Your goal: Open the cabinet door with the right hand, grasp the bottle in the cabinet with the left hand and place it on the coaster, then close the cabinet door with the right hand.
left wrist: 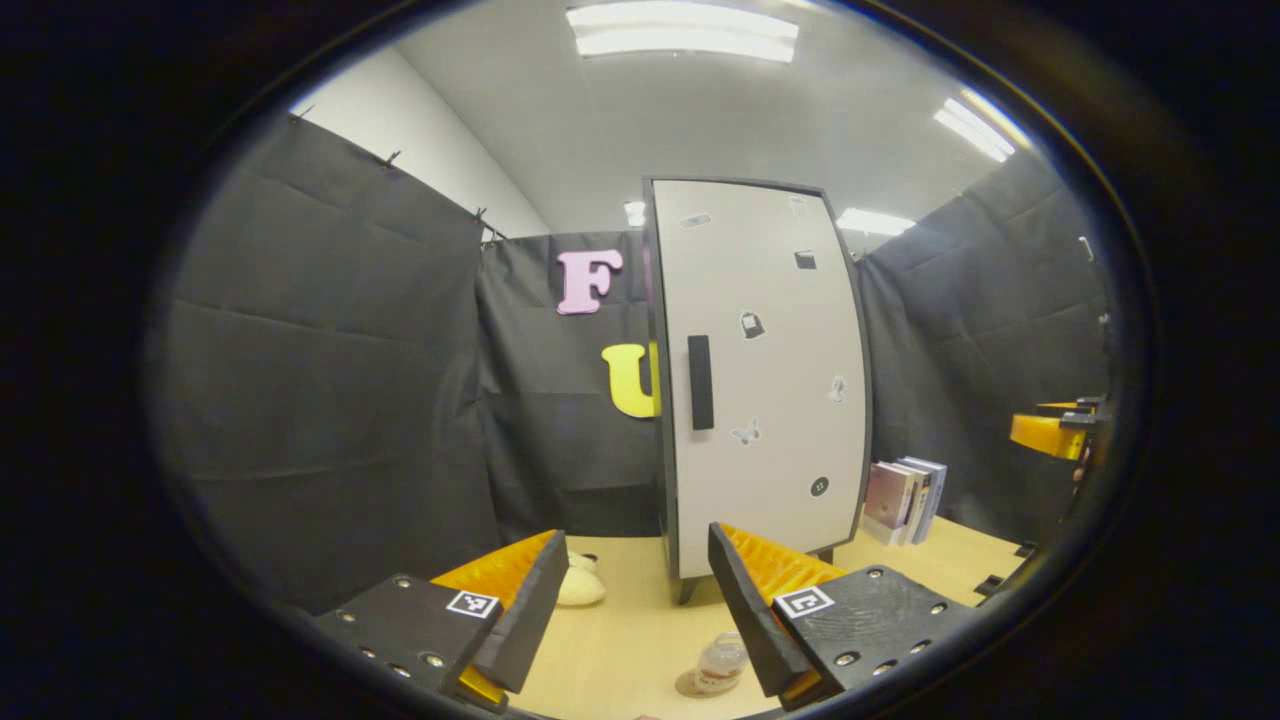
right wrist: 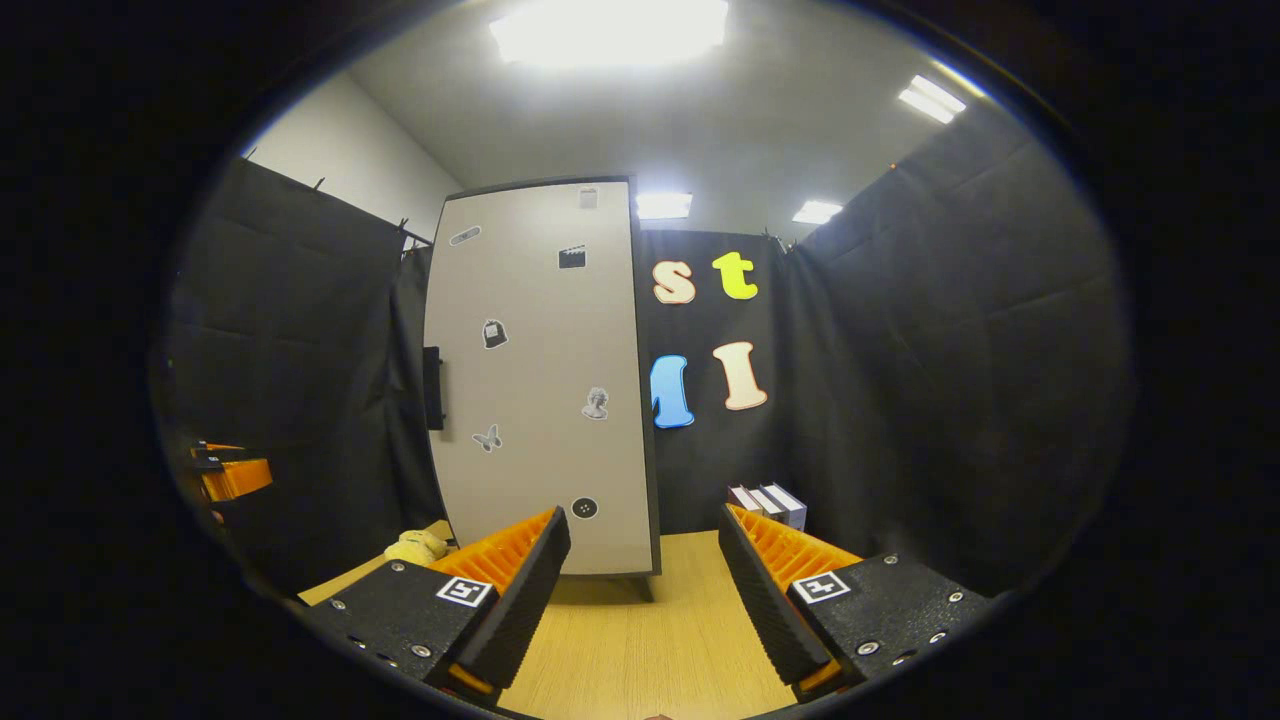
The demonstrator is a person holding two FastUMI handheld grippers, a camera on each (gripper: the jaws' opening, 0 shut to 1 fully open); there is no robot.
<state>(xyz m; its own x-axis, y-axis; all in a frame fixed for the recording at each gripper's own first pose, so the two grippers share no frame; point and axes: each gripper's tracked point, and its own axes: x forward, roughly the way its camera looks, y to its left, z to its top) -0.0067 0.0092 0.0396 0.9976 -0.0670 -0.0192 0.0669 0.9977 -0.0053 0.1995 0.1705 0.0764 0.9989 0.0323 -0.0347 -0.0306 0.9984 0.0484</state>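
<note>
The cabinet (left wrist: pixel 765 380) stands upright on the wooden table (left wrist: pixel 620 640), directly ahead of the left gripper (left wrist: pixel 632 600). Its door (right wrist: pixel 540 380) is closed flush, and the dark vertical handle (left wrist: pixel 700 382) sits near the door's edge. Small stickers are scattered over the door face.

In the right gripper view, the cabinet stands ahead and to the left of the right gripper (right wrist: pixel 645 590).

Both grippers are released: the jaws stand wide apart with nothing between them, raised above the table.

A row of books (left wrist: pixel 905 500) stands upright against the wall, to the right of the cabinet and beyond the left gripper's right finger. A pale soft toy (left wrist: pixel 580 585) lies on the table just past the left gripper's left finger.

The bottle (left wrist: pixel 720 665) stands on the coaster (left wrist: pixel 690 688), below and between the left gripper's fingers, close to the right one. It is clear, with a pale label.
</note>
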